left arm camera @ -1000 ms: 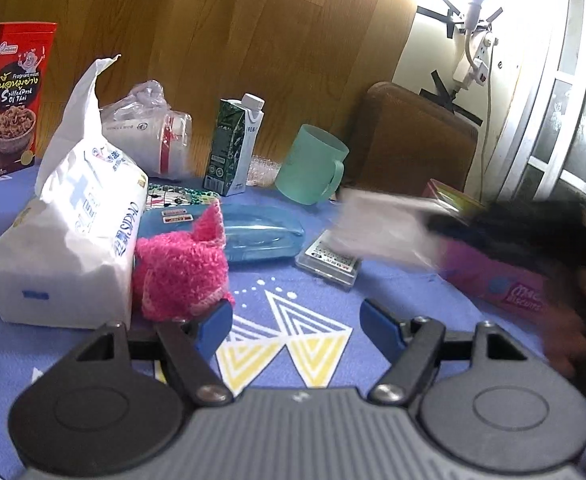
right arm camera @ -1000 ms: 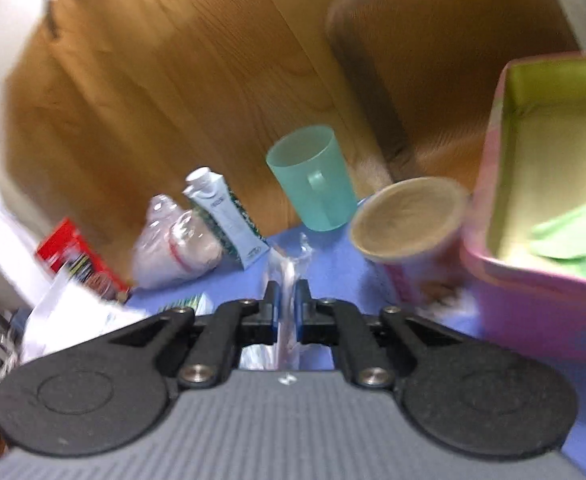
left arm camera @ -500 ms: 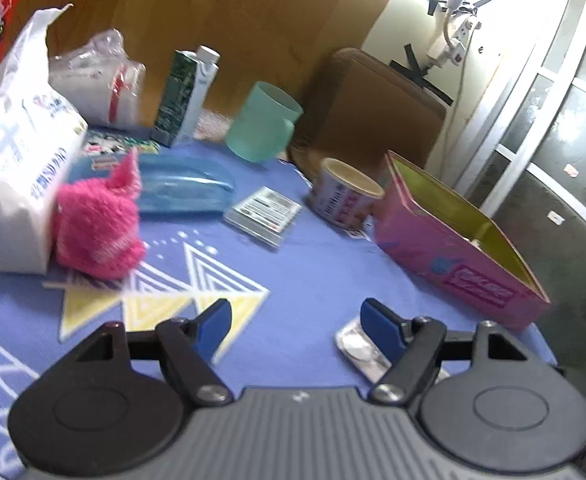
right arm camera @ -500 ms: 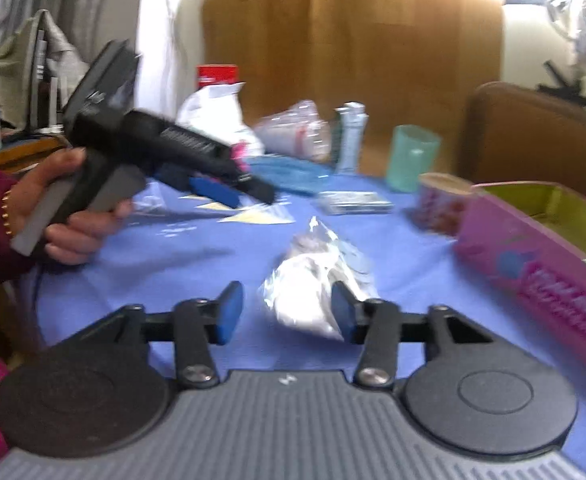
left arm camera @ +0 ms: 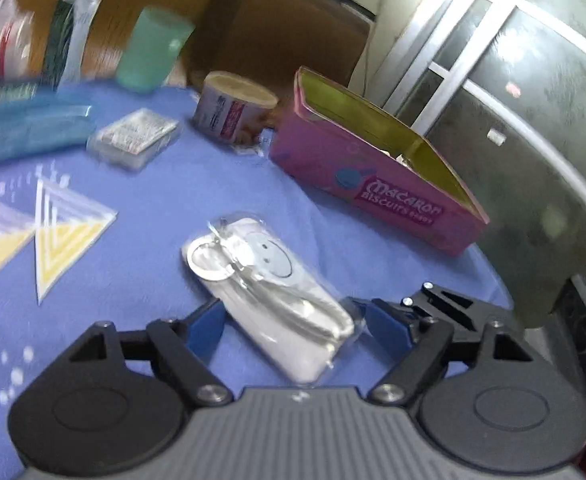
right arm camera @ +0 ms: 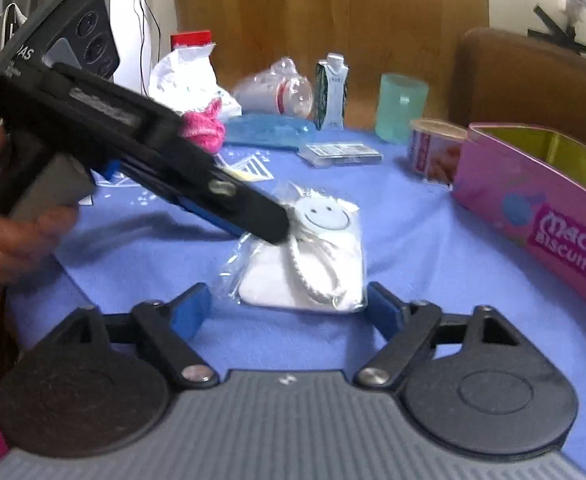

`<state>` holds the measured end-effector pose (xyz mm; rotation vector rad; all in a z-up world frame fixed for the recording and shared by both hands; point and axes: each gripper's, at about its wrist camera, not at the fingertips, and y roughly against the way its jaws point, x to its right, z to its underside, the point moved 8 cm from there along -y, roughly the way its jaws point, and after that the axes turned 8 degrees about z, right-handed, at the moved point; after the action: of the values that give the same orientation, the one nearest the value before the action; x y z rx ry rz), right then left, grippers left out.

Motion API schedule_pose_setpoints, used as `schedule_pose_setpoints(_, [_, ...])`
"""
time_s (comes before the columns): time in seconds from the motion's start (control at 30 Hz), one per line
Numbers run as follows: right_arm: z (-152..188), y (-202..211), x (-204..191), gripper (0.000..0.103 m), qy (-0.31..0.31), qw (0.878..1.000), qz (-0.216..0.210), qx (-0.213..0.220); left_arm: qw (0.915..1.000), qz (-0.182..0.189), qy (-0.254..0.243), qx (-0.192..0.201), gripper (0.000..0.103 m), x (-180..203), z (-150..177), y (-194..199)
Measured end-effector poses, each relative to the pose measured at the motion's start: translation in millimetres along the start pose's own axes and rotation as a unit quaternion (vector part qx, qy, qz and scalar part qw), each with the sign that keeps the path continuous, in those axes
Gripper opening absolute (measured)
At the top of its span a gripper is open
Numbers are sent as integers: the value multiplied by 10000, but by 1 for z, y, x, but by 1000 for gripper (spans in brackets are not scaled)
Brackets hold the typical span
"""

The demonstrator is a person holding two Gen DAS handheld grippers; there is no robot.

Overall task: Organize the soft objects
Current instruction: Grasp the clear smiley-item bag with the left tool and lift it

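Left hand-held gripper (left arm camera: 291,326) spread wide, blue pads on either side of white soft pouch with smiley face in clear plastic wrap (left arm camera: 269,280), flat on blue-clothed counter (left arm camera: 165,208). Right hand-held gripper (right arm camera: 289,310) also spread, straddling the pouch's near end without pinching. Open pink biscuit tin (left arm camera: 377,184) near, beyond the pouch. Fluffy pink soft toy (right arm camera: 203,130) well apart, beside white tissue pack (right arm camera: 185,72).
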<state>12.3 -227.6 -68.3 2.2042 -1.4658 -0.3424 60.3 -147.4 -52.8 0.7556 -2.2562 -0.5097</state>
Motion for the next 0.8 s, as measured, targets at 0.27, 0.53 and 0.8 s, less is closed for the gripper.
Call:
schedule_pose_setpoints(0.27, [-4, 5, 18, 31, -485, 9973, 459, 310, 9985, -140, -348, 397, 72, 17, -29, 7])
schedule_pose_setpoints(0.53, [-11, 23, 36, 30, -836, 9918, 680, 687, 9989, -162, -229, 368, 59, 17, -37, -9])
schedule_pose_setpoints(0.8, [-3, 18, 34, 38, -1036, 9933, 276, 421, 9991, -131, 390, 98, 58, -9, -24, -16])
